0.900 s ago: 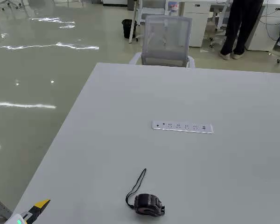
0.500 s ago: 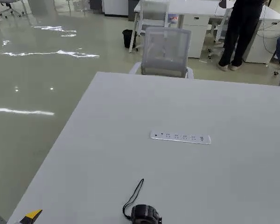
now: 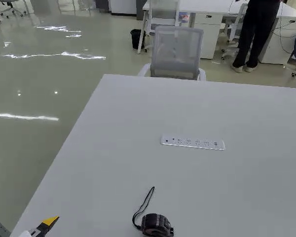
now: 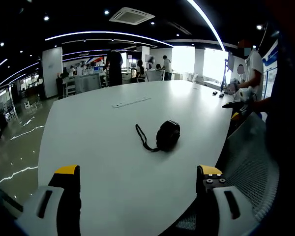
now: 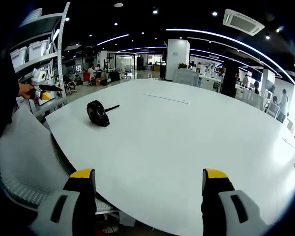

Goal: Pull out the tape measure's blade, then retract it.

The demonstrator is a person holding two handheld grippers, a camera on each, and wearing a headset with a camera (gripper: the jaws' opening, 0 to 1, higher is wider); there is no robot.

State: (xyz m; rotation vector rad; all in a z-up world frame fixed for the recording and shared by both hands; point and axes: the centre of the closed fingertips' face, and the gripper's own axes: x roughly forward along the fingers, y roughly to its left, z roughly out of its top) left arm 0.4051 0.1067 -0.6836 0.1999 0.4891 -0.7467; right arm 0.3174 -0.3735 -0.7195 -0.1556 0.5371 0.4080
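Note:
The black tape measure lies on the white table near its front edge, blade retracted, with its black wrist strap looped out beside it. The yellow tip of my left gripper pokes in at the table's front left corner, well to the left of the tape. In the left gripper view the tape measure lies ahead of the open left gripper, untouched. The right gripper view has the tape measure far off to the upper left of the open, empty right gripper.
A white power strip is set into the table beyond the tape. A grey mesh chair stands at the far edge, and a person stands behind it at other desks. Another mesh chair is by the near edge.
The head camera has tipped up and back down, shifting the whole picture. The tape measure has stayed where it was. The left gripper's tip sits slightly nearer the tape.

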